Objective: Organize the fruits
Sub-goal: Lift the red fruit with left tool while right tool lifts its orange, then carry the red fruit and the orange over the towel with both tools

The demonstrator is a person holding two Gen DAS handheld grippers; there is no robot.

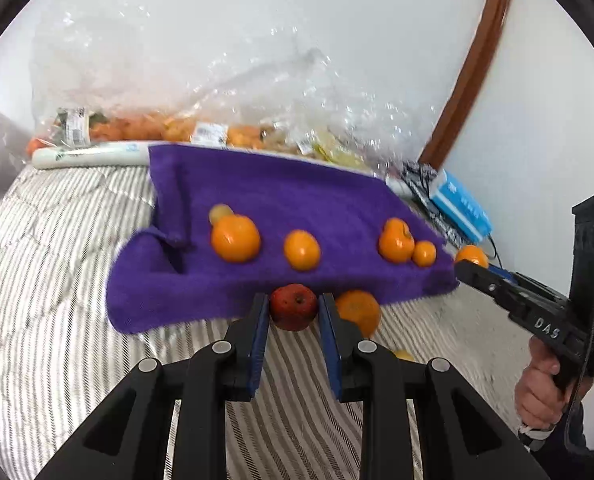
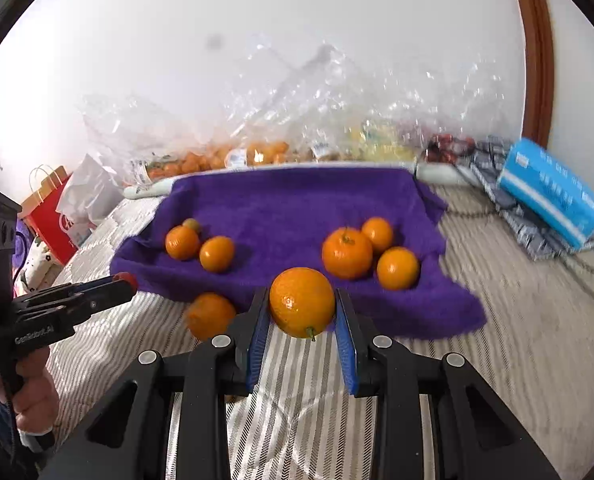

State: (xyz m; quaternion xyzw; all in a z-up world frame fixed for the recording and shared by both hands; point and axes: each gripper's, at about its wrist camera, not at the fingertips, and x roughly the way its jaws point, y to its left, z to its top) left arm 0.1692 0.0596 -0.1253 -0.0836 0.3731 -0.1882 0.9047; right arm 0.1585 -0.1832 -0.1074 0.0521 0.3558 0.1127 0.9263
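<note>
Between the right tool's (image 2: 301, 320) pads, the orange (image 2: 301, 300) hangs stem-down.

Orange (image 2: 301, 302) between right tool (image 2: 303, 320) pads, above purple towel (image 2: 297, 208).

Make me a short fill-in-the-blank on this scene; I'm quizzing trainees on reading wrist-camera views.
1. The left gripper is shut on a small ____ fruit.
2. The right gripper is shut on an ____.
3. Most of the loose fruit lies on a ____ towel.
4. Under the towel is a ____ bedcover.

Missing words: red; orange; purple; striped
</note>
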